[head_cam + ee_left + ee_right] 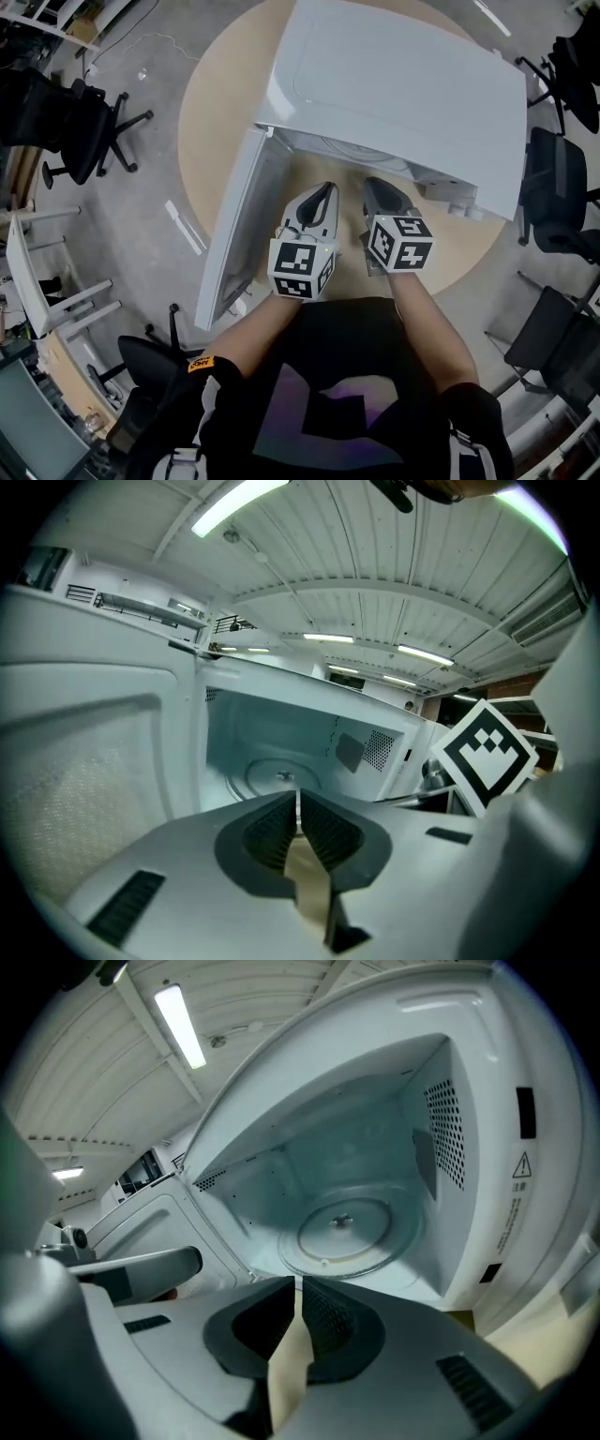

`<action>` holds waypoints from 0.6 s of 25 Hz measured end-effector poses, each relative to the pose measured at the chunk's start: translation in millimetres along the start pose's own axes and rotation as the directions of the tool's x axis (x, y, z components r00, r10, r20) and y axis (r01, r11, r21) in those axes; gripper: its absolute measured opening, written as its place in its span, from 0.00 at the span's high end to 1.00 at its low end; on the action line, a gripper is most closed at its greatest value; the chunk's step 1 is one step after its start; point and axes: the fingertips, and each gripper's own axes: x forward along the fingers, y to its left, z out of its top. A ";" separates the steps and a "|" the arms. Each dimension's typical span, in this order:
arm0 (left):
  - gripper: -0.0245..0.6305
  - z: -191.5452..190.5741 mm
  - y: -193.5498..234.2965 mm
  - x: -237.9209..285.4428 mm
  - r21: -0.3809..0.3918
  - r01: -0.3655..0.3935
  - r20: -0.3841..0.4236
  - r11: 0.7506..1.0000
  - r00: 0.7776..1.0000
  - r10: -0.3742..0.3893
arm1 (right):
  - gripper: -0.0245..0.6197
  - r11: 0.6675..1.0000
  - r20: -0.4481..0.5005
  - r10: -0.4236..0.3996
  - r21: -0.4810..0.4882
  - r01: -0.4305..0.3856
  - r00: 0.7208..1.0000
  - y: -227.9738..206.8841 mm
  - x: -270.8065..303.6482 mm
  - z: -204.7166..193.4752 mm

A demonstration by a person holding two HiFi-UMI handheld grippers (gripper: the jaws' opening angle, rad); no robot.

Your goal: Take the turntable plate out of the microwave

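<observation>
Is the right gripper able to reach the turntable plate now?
Probably yes: the microwave door stands open, nothing lies between the right gripper and the turntable plate, though its jaws are shut.

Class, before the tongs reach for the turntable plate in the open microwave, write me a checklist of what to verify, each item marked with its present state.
1. Microwave door swung clear of the opening: ok.
2. Turntable plate lying flat inside the microwave: ok.
3. Plate bare, nothing standing on it: ok.
4. Left tongs opened to take the rim: not ok, shut and empty.
5. Right tongs opened: not ok, shut and empty.
6. Plate loose on its hub: cannot tell.
</observation>
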 end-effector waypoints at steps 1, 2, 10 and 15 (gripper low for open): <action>0.89 -2.1 1.2 5.6 -0.004 0.001 -0.014 1.000 1.000 -0.001 | 0.93 1.000 0.000 0.001 0.009 -0.001 1.000 -2.3 2.7 0.4; 0.89 -3.8 2.3 11.0 -0.005 0.002 -0.028 1.000 1.000 -0.002 | 0.93 1.000 0.001 0.000 0.016 0.000 1.000 -4.9 5.1 1.0; 0.88 -19.4 9.5 57.3 -0.124 0.018 -0.129 0.992 0.991 -0.034 | 0.93 0.997 0.020 -0.026 0.070 0.025 0.999 -29.9 18.3 9.2; 0.80 -27.2 14.3 82.1 -0.277 0.016 -0.154 0.961 0.986 -0.061 | 0.93 0.996 0.018 -0.036 0.080 0.034 0.999 -41.2 21.1 10.0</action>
